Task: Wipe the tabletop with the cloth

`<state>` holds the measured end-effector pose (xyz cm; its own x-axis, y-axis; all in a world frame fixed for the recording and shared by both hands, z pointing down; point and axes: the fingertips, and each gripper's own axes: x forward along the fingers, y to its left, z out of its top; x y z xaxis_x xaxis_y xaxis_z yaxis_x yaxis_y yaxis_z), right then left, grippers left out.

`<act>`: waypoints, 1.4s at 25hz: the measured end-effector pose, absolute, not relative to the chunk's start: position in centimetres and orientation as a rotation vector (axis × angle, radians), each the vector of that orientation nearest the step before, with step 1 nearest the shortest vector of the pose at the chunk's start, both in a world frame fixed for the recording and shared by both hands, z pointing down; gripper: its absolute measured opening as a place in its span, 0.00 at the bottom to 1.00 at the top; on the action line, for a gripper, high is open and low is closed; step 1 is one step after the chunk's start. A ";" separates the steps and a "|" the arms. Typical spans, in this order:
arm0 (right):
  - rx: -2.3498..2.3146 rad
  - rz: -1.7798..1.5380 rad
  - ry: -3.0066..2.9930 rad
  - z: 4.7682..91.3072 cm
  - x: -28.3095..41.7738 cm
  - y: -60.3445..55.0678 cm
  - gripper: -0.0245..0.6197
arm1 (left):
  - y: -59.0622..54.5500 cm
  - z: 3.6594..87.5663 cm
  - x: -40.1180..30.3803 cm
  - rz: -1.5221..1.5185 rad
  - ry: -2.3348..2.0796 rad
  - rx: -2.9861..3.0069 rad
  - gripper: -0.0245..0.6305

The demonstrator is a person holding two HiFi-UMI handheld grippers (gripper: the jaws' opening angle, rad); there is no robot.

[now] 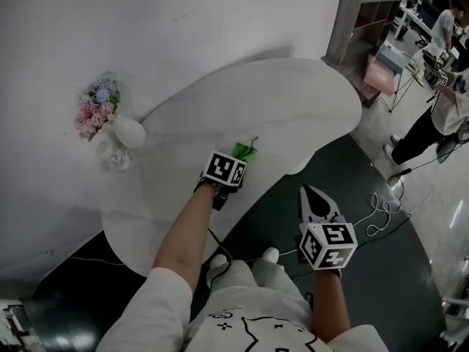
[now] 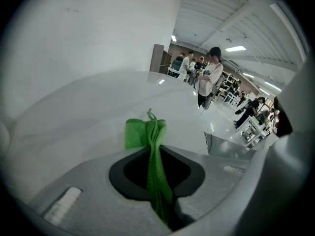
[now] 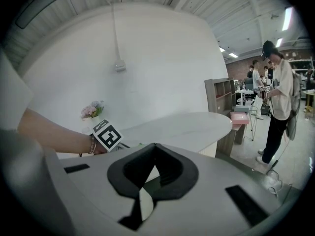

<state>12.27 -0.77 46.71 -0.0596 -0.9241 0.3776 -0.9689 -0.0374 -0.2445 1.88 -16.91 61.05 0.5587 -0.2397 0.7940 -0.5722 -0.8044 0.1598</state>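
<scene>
A green cloth (image 1: pixel 246 150) lies bunched on the white oval table (image 1: pixel 293 101), near its front edge. My left gripper (image 1: pixel 237 159) is shut on it. In the left gripper view the cloth (image 2: pixel 147 136) runs as a folded strip between the jaws of the left gripper (image 2: pixel 153 151) and sticks out over the tabletop (image 2: pixel 98 117). My right gripper (image 1: pixel 308 192) hangs off the table over the dark floor, to the right of and nearer than the left one. The right gripper (image 3: pixel 154 145) has its jaws together with nothing between them.
A white vase (image 1: pixel 126 132) with pink and blue flowers (image 1: pixel 97 107) and a small glass (image 1: pixel 113 155) stand at the table's left end. A wooden shelf unit (image 1: pixel 363 20) and a pink seat (image 1: pixel 382 73) stand beyond the right end. Cables (image 1: pixel 381 218) lie on the floor; people stand at far right.
</scene>
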 end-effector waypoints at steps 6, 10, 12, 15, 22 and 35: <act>2.123 0.699 -2.083 46.5 11.3 -0.9 0.04 | -15.2 61.0 2.9 1.119 -0.536 2.417 0.11; 2.161 0.696 -2.055 45.8 10.5 -0.7 0.04 | -14.2 61.0 3.4 1.152 -0.484 2.460 0.11; 2.179 0.701 -2.028 45.7 10.0 -0.3 0.04 | -13.6 61.0 3.6 1.155 -0.441 2.468 0.11; 2.200 0.705 -1.995 45.7 9.4 0.5 0.04 | -12.7 61.0 3.8 1.164 -0.382 2.487 0.11; 2.267 0.717 -1.931 45.6 8.5 2.2 0.04 | -9.8 61.3 4.5 1.174 -0.263 2.517 0.11; 2.314 0.784 -1.859 46.9 5.3 4.7 0.04 | -3.7 61.0 3.9 1.158 0.021 2.591 0.11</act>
